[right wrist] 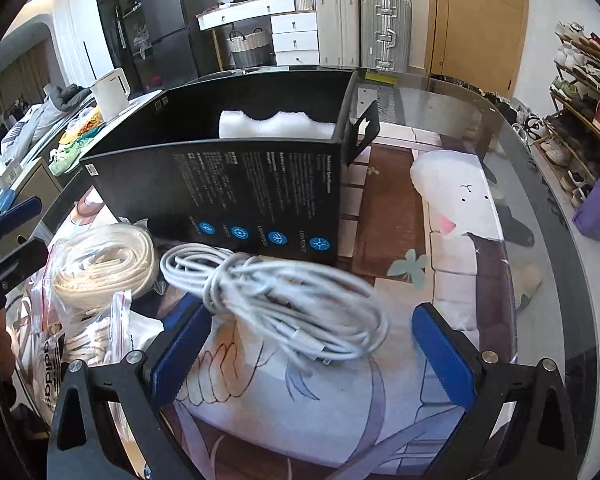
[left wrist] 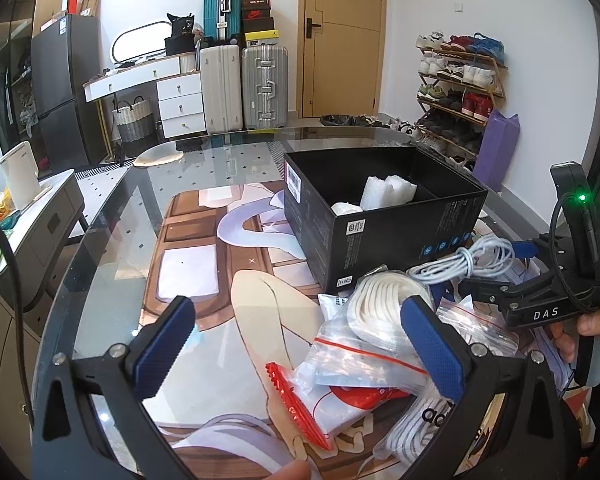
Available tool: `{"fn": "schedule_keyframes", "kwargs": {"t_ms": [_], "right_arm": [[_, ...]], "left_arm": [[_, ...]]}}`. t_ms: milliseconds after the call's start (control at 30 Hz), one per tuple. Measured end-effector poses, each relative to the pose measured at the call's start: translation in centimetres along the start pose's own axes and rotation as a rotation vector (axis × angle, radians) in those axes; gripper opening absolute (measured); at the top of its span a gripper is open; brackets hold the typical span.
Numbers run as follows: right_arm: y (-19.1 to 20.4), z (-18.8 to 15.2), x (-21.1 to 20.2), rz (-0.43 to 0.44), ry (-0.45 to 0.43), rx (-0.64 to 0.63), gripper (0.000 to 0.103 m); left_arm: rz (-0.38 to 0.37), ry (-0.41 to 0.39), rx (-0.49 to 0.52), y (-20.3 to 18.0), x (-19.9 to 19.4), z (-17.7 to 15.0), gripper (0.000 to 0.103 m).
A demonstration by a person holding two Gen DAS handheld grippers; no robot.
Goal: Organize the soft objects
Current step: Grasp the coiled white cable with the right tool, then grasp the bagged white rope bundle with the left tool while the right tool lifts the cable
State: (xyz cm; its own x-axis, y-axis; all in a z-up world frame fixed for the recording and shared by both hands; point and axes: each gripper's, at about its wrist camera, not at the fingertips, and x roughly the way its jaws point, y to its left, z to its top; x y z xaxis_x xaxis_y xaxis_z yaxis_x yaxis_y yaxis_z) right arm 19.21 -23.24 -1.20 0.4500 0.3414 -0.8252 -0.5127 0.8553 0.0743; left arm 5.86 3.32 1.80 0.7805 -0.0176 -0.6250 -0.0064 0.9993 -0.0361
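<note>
Between the right fingers (right wrist: 312,356), which stand spread wide and pinch nothing, lies a bundle of white cable (right wrist: 276,300), its near loops blurred; whether the left pad touches it I cannot tell. Just ahead of them stands the black box (right wrist: 228,188), open on top, with white foam pieces (right wrist: 276,126) already inside. To their left sits a bagged coil of white cord (right wrist: 100,264). The left fingers (left wrist: 296,348) are likewise spread and empty, hovering over a heap of clear zip bags (left wrist: 364,356); a red toothed clip (left wrist: 296,404) lies between them. Judging from this, the sorting is early: only the foam is boxed, while at least 3 soft items, cable, cord and bags, wait on the table (left wrist: 112,240).
</note>
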Motion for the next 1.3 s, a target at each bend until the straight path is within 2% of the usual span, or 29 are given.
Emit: {"fn": "schedule_keyframes", "kwargs": {"t_ms": [367, 600, 1000, 1300], "right_arm": [[0.3, 0.4, 0.0, 0.020, -0.011, 0.025, 0.101], [0.5, 0.5, -0.2, 0.007, -0.021, 0.011, 0.081], [-0.6, 0.1, -2.1, 0.038, -0.069, 0.013, 0.078], [-0.8, -0.1, -5.5, 0.065, -0.137, -0.014, 0.078]], "left_arm": [[-0.001, 0.000, 0.001, -0.1, 0.0, -0.1, 0.103], [-0.004, -0.002, 0.006, -0.3, -0.1, 0.0, 0.103], [-0.011, 0.002, 0.009, -0.4, -0.2, 0.0, 0.103], [-0.076, 0.034, 0.034, -1.5, 0.0, 0.0, 0.103]]}}
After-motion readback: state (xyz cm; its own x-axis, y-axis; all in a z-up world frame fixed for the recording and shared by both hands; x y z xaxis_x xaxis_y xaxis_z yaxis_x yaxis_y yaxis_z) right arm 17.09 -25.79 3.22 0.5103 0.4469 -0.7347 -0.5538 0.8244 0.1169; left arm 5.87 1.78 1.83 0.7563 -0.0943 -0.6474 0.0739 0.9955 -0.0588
